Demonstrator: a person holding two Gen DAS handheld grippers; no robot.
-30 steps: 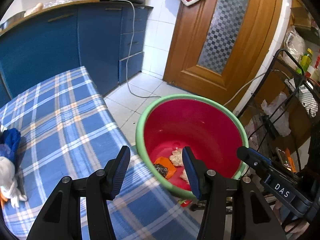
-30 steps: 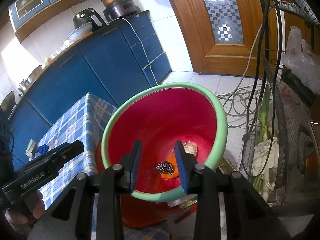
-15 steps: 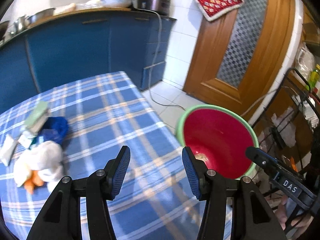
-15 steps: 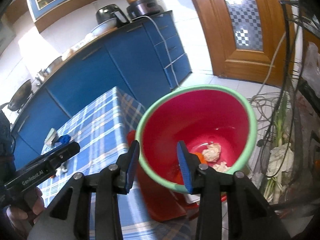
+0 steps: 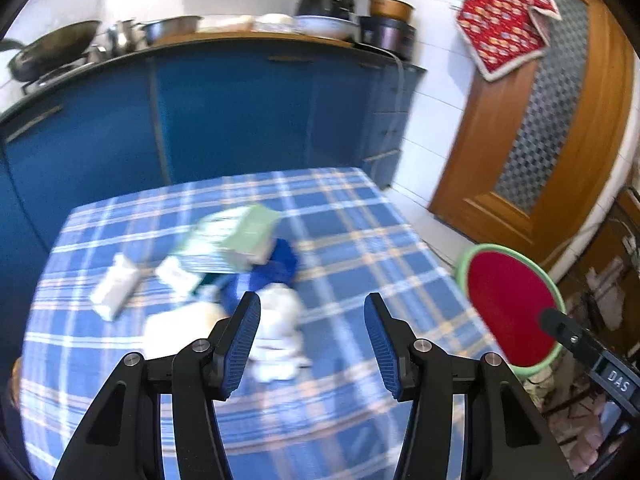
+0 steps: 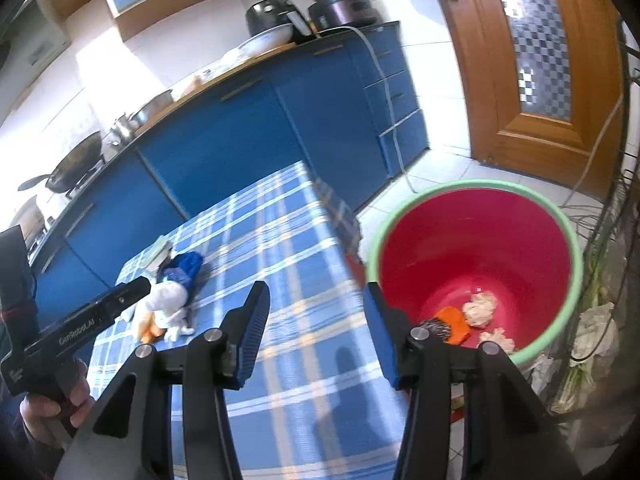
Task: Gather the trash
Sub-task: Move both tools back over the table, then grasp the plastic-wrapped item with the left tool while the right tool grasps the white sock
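1. The left gripper point(image 5: 312, 340) is spread and empty above the checked tablecloth point(image 5: 360, 240), facing the pile of trash point(image 5: 240, 264). The pile is blurred here, so a hasty pinch may catch cloth instead of the white crumpled wad point(image 5: 280, 312).
2. The right gripper point(image 6: 316, 332) has just been opening, with nothing between its jaws, beside the red bin point(image 6: 472, 216) (scraps already lie inside).
3. The green carton point(image 5: 240, 236) leans on the blue cloth point(image 5: 280, 264); tugging either could topple it off the table.
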